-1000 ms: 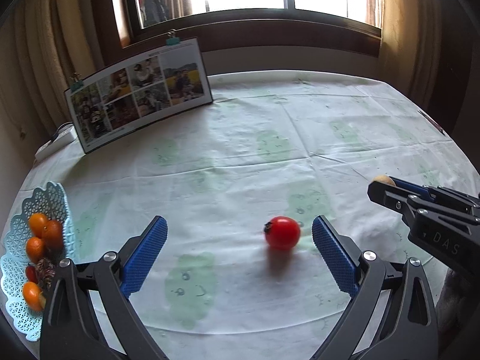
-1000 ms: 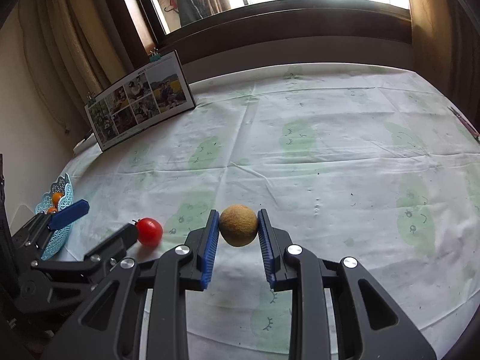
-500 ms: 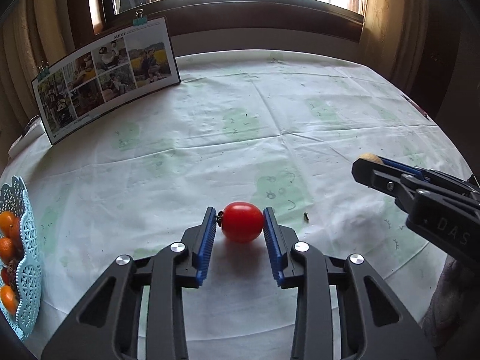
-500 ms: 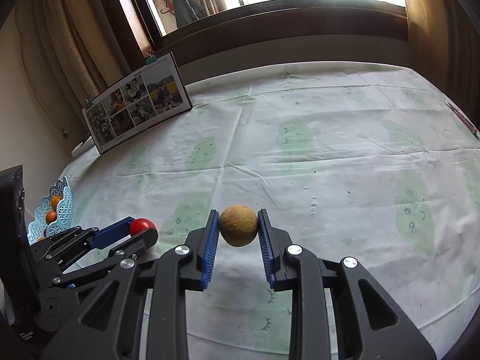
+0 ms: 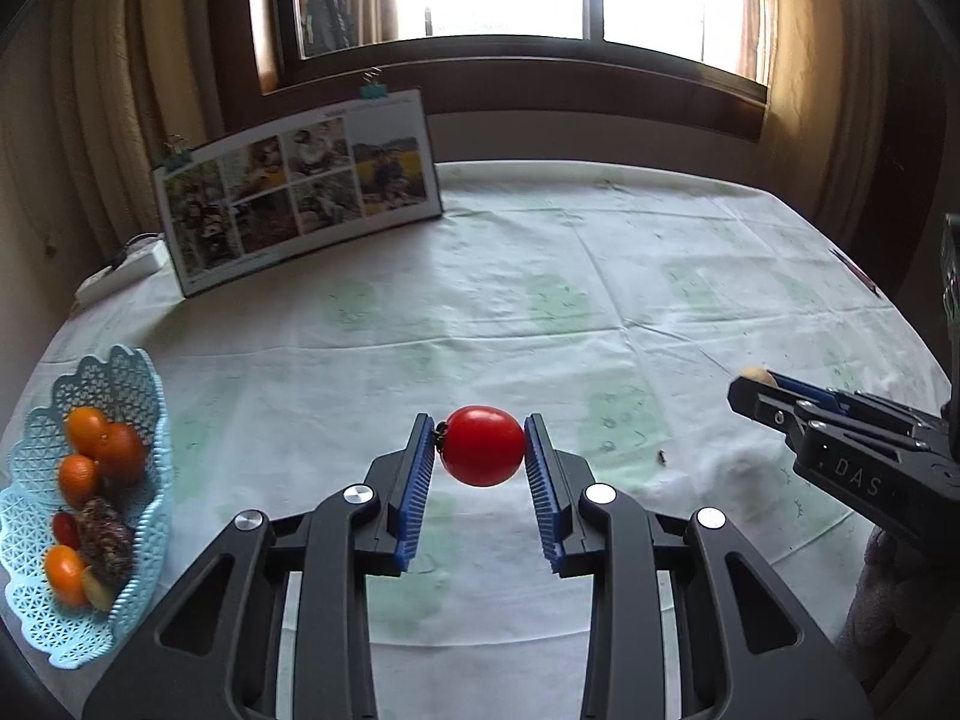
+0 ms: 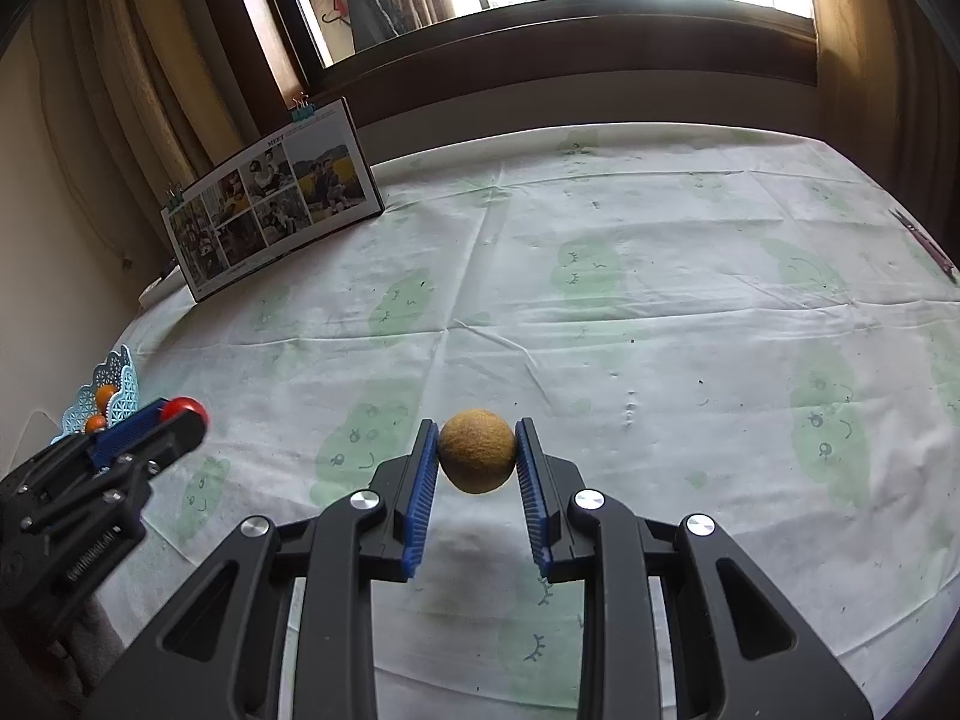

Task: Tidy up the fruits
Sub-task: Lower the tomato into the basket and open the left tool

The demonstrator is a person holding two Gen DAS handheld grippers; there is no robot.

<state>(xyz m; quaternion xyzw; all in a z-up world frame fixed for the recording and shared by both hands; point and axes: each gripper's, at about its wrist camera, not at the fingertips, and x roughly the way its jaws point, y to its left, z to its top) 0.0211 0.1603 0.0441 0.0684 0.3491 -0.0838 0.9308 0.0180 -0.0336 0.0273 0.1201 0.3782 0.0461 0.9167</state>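
Left gripper (image 5: 480, 447) has its 2 blue pads clamped on the red tomato (image 5: 482, 445), stem end turned toward the left pad, and the fruit hangs clear of the tablecloth (image 5: 540, 312) with its shadow on the cloth below. Over on the right, the right gripper (image 6: 476, 450) is pinched tight on a rough brown round fruit (image 6: 477, 450), also held off the cloth. From the left wrist view that brown fruit is nearly hidden: only a pale sliver peeks past the black finger at the right edge. Likewise, the right wrist view shows just part of the tomato past the other tool's tip.

At the far left sits the light blue lattice basket (image 5: 36, 588), cut off by the frame edge. Inside it, several oranges (image 5: 96, 441), 1 small red fruit and a dark, knobbly item I cannot identify; a yellowish piece at the bottom is mostly buried. In the right wrist view the basket is largely blocked by the left tool.

Propped at the back of the table is a photo board (image 5: 300, 189) with clips on top. Along the far right table edge lies a thin object, too small to make out.
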